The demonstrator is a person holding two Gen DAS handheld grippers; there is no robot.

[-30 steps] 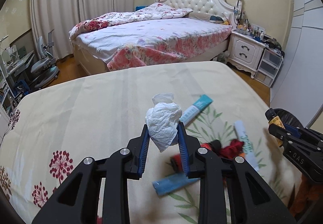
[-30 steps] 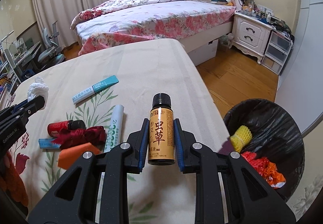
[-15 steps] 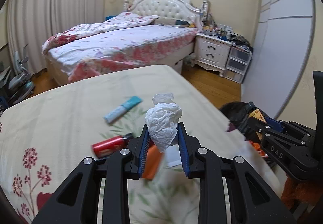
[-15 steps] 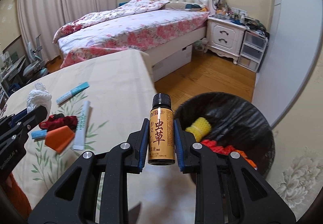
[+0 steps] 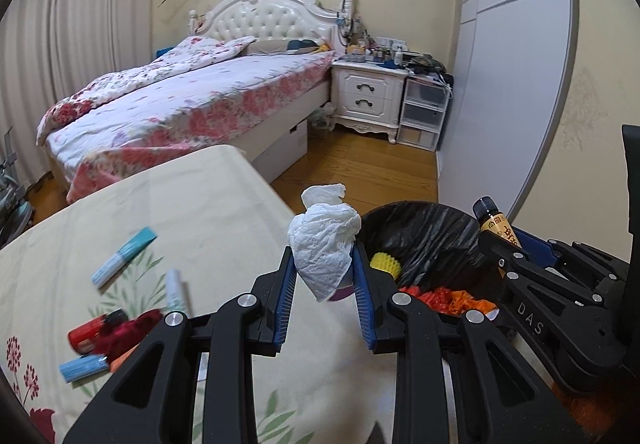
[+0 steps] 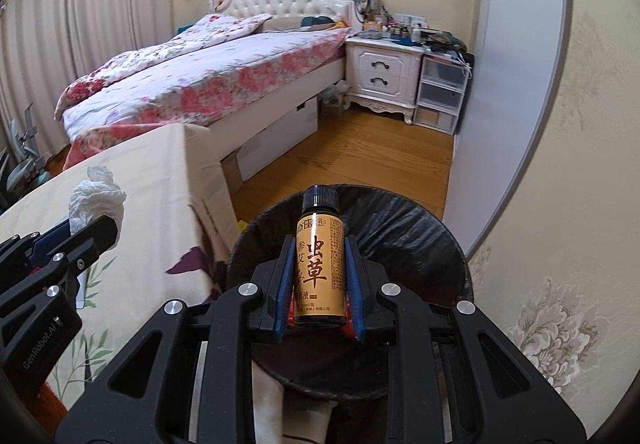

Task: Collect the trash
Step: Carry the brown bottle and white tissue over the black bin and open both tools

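Observation:
My left gripper (image 5: 323, 264) is shut on a crumpled white tissue (image 5: 324, 244) and holds it over the table's right edge, beside the bin. My right gripper (image 6: 319, 264) is shut on a small amber bottle (image 6: 319, 264) with a black cap and holds it upright over the black-lined trash bin (image 6: 420, 244). The bin (image 5: 424, 240) holds a yellow foam net (image 5: 385, 264) and red-orange scraps (image 5: 444, 296). The bottle (image 5: 496, 224) and right gripper also show at the right of the left wrist view. The tissue (image 6: 94, 200) shows at the left of the right wrist view.
On the cream floral tablecloth (image 5: 208, 212) lie a teal-white tube (image 5: 122, 258), a white tube (image 5: 176, 290), a red can (image 5: 90, 330), a dark red scrap (image 5: 132, 328) and a blue packet (image 5: 82, 366). A bed (image 5: 192, 100) and nightstand (image 5: 368, 96) stand behind on wood floor.
Both grippers have swung right with their loads. The bottle now hangs over the bin, and the tissue has come from above the table to its right edge by the bin.

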